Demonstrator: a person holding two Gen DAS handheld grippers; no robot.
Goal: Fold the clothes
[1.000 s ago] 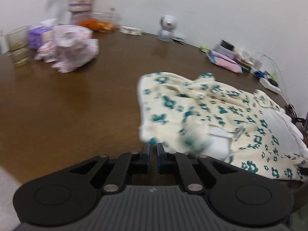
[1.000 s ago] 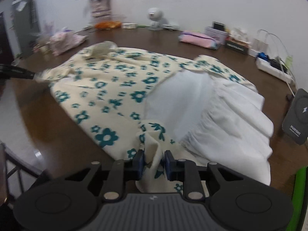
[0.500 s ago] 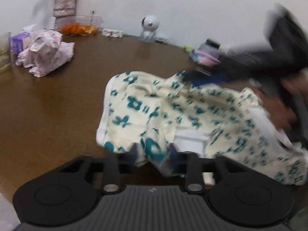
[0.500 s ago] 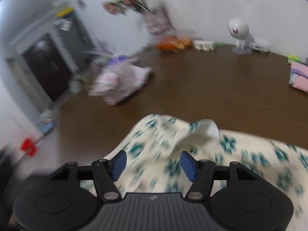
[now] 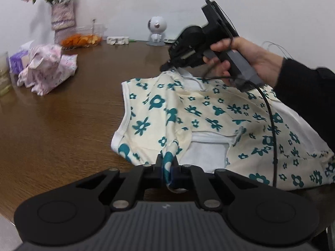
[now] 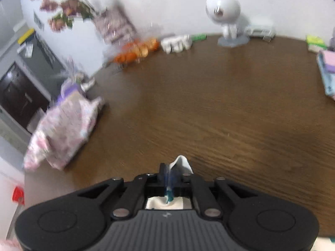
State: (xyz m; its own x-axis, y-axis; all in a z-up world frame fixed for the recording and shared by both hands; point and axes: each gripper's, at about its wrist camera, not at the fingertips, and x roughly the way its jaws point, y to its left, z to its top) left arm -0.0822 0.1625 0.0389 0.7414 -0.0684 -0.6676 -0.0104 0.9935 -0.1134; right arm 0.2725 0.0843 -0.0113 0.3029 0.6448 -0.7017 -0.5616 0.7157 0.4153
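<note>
Folding barely begun: both claws have hold of the flowered garment point(image 5: 209, 113), which lies mostly spread on the table point(image 5: 62, 125).

Left wrist view: the left claw point(image 5: 167, 168), low at centre, is pinched tight on a bunched near corner of the garment; the cloth runs across the middle and right of the frame, rumpled, with its white lining showing. At upper right a hand point(image 5: 249, 58) carries the right claw to the far edge. Right wrist view: the right claw point(image 6: 170, 179), at bottom centre, is closed on a white and teal tip of cloth. I judge that no neat fold is made yet; a pink garment point(image 6: 62, 133) at left waits crumpled.
</note>
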